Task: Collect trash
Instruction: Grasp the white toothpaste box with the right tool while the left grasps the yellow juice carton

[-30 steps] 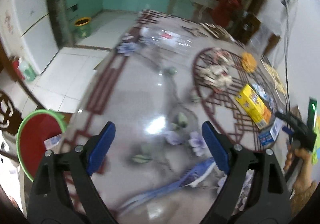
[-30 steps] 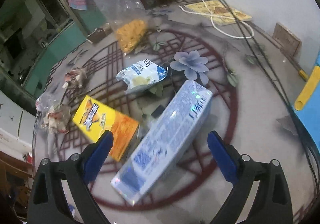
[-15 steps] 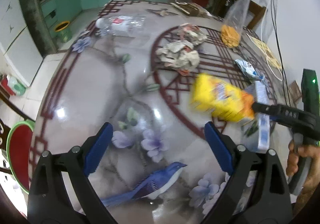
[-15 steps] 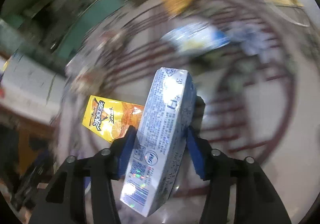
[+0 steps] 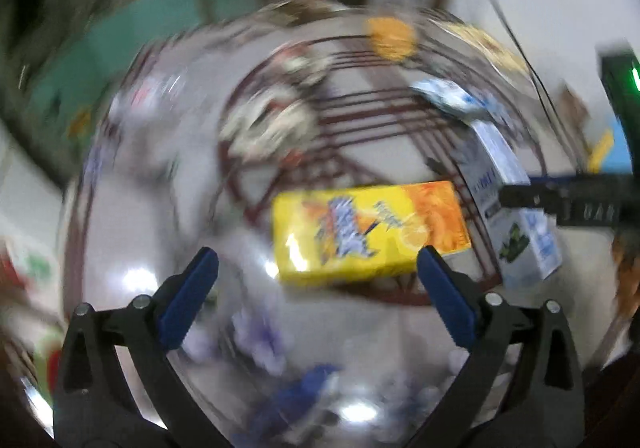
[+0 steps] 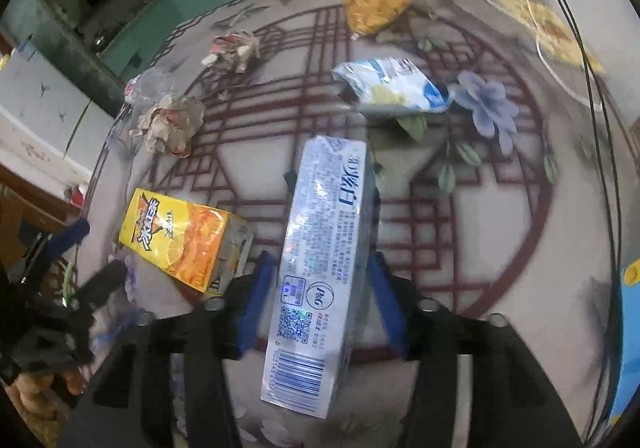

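Note:
My right gripper (image 6: 320, 288) is shut on a long silver-blue toothpaste box (image 6: 320, 260), held above the round table; the box (image 5: 516, 215) also shows in the left wrist view. A yellow-orange drink carton (image 5: 368, 230) lies on the table just ahead of my open, empty left gripper (image 5: 316, 288); it also shows at the left in the right wrist view (image 6: 180, 240). Two crumpled paper balls (image 6: 170, 123) (image 6: 236, 47), a blue-white snack wrapper (image 6: 392, 85) and a clear bag of orange snacks (image 6: 376, 3) lie farther back.
The table (image 6: 480, 207) is glossy, with a red lattice ring and painted blue flowers. Cables (image 6: 592, 87) run along its right side near the wall. A blue object (image 6: 628, 336) sits at the right edge. The left wrist view is motion-blurred.
My right gripper has closed on the toothpaste box and lifted it. My left gripper has swung right and closer to the yellow carton.

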Tool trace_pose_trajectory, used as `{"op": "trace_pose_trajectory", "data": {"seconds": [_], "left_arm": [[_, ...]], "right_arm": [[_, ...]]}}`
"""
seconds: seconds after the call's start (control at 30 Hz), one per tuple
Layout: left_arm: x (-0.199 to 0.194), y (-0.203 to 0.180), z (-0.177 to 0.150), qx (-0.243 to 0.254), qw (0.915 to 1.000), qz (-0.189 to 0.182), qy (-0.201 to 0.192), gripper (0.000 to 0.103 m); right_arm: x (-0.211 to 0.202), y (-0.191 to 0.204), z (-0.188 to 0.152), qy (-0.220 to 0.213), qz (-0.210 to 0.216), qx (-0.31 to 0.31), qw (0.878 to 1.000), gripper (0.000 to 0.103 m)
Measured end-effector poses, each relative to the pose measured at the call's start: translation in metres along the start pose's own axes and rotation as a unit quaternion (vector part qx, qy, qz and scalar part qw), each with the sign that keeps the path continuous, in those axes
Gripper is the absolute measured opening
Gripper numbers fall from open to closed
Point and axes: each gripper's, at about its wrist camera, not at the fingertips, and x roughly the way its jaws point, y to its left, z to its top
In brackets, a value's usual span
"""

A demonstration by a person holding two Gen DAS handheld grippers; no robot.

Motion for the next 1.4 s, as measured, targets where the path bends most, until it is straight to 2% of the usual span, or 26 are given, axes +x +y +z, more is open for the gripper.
{"op": "trace_pose_trajectory", "data": {"seconds": [0.03,0.1,0.17,0.2,0.27,0.37,0.4,0.47,0.6,0.63,0.67,0.7,0.77,0.83,0.87,0.97,1.0,1.03,1.1,1.17,1.2,1.23,1.27,1.3,1.4], "left_arm": [[0.001,-0.007,0.003,0.037,0.9993,0.01,-0.006,0.098],[0.008,-0.021,0.008,0.123,0.9919,0.025,-0.016,0.098],[0.022,-0.03,0.013,0.177,0.984,0.018,0.004,0.098],[0.03,-0.035,0.016,0.204,0.9787,0.01,0.02,0.099],[0.033,-0.038,0.025,0.224,0.9745,0.004,0.016,0.098],[0.04,-0.042,0.037,0.237,0.9692,-0.039,0.055,0.098],[0.039,-0.045,0.037,0.246,0.9652,-0.06,0.066,0.098],[0.036,-0.052,0.03,0.274,0.9562,-0.077,0.07,0.098],[0.056,-0.068,0.011,0.332,0.9359,-0.053,0.104,0.098],[0.062,-0.068,0.009,0.334,0.9351,-0.041,0.11,0.098],[0.066,-0.068,0.007,0.335,0.9359,-0.023,0.105,0.098],[0.066,-0.066,0.008,0.326,0.9398,-0.022,0.102,0.098],[0.061,-0.057,0.015,0.268,0.958,-0.045,0.091,0.096],[0.054,-0.047,0.02,0.22,0.9709,-0.049,0.08,0.079],[0.051,-0.041,0.021,0.194,0.9769,-0.048,0.075,0.075],[0.037,-0.032,0.018,0.143,0.9865,-0.053,0.061,0.051],[0.031,-0.029,0.017,0.124,0.9887,-0.06,0.058,0.034],[0.027,-0.027,0.018,0.108,0.9898,-0.069,0.063,0.0],[0.02,-0.021,0.016,0.071,0.9921,-0.072,0.075,0.001],[0.013,-0.019,0.018,0.065,0.9936,-0.062,0.067,0.006],[0.01,-0.019,0.02,0.071,0.9947,-0.048,0.057,0.033],[0.008,-0.017,0.021,0.073,0.9955,-0.038,0.046,0.08],[0.005,-0.015,0.023,0.074,0.9965,-0.025,0.031,0.094],[0.001,-0.014,0.026,0.072,0.9972,-0.014,0.01,0.097],[0.013,-0.011,0.035,0.068,0.9975,-0.005,0.017,0.097]], "right_arm": [[-0.001,-0.005,0.001,-0.001,0.009,0.013,1.0,0.071],[-0.005,-0.006,0.002,0.0,0.023,0.025,0.999,0.075],[-0.006,-0.003,0.002,0.007,0.029,0.023,0.999,0.085],[-0.006,-0.001,0.001,0.011,0.026,0.016,0.999,0.086],[-0.007,0.004,0.0,0.016,0.021,0.002,1.0,0.086],[-0.005,0.006,-0.001,0.019,0.02,-0.001,1.0,0.086],[-0.005,0.004,-0.001,0.02,0.022,0.001,1.0,0.086],[-0.006,0.001,0.0,0.018,0.025,0.009,0.999,0.086],[-0.01,-0.004,0.0,0.011,0.027,0.02,0.999,0.086],[-0.01,-0.005,0.0,0.011,0.028,0.021,0.999,0.086],[-0.01,-0.004,0.0,0.011,0.029,0.021,0.999,0.086],[-0.01,-0.004,0.0,0.011,0.029,0.02,0.999,0.086],[-0.008,-0.003,-0.001,0.015,0.026,0.017,0.999,0.086],[-0.005,-0.001,-0.001,0.019,0.025,0.015,0.999,0.086],[-0.003,0.0,-0.002,0.02,0.022,0.014,0.999,0.086],[0.002,0.005,-0.003,0.026,0.011,0.005,1.0,0.086],[0.004,0.007,-0.004,0.026,0.004,0.0,1.0,0.086],[0.005,0.009,-0.004,0.026,0.0,-0.002,1.0,0.086],[0.008,0.01,-0.006,0.027,-0.004,-0.002,1.0,0.086],[0.01,0.011,-0.008,0.03,-0.002,0.003,1.0,0.086],[0.009,0.012,-0.009,0.03,0.003,0.005,1.0,0.086],[0.009,0.013,-0.009,0.029,0.005,0.005,1.0,0.086],[0.007,0.015,-0.01,0.026,0.006,0.004,1.0,0.086],[0.006,0.016,-0.01,0.025,0.006,0.004,1.0,0.086],[0.005,0.02,-0.009,0.022,0.004,0.0,1.0,0.086]]}}
